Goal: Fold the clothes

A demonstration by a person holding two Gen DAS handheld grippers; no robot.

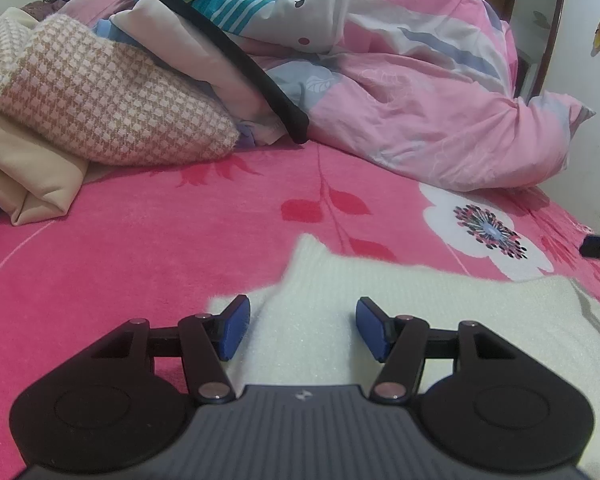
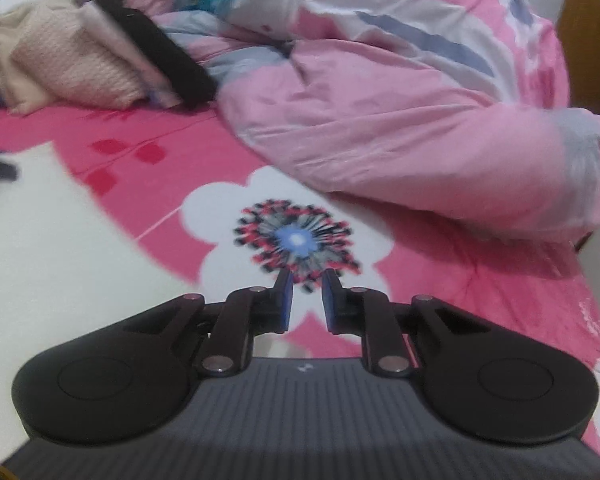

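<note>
Our left tongs tilt down over the white knit garment, which lies flat on the pink bed sheet at the bed's near edge; they stand released, pads apart above the knit. Our right tongs tilt down over the sheet's flower print, narrowly parted, grasping nothing.

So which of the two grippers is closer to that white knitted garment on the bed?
Left. The left gripper sits right over the white knitted garment, jaws open with its fabric between them. The right gripper is off to the side, above the flowered bedsheet.
</note>
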